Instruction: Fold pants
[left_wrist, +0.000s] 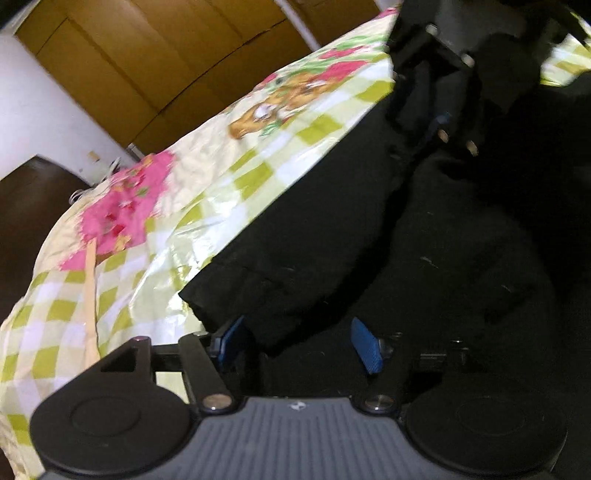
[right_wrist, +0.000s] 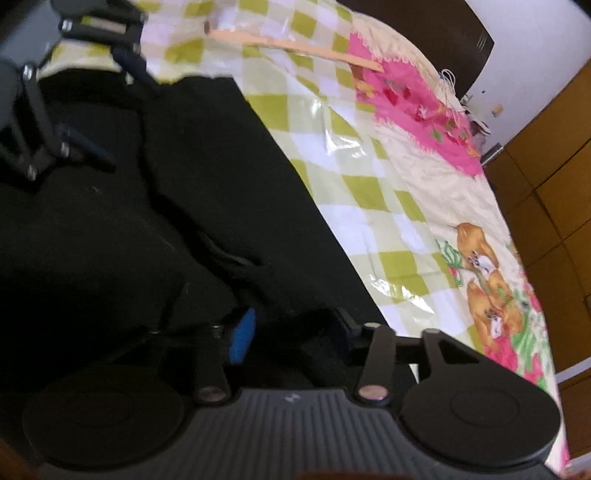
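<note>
Pants: we see black fabric pants (left_wrist: 388, 229) lying folded on the green-checked glossy plastic cloth (left_wrist: 258, 162).
Left gripper (left_wrist: 299, 341): jaws apart, a fabric edge between blue pads, unpinched.
Right gripper (right_wrist: 291, 325): jaws apart over dark cloth.
Only right view: pale wooden stick (right_wrist: 295, 46) shown whole.
Hard to make out: folds, lost in black.

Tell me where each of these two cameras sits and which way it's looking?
Left wrist: rides the left gripper, looking down along its open blue pads at the black pants; the right gripper shows ahead.
Right wrist: rides the right gripper, facing the pants; the left gripper shows.
Shared: pants, checked tablecloth, wooden stick.
</note>
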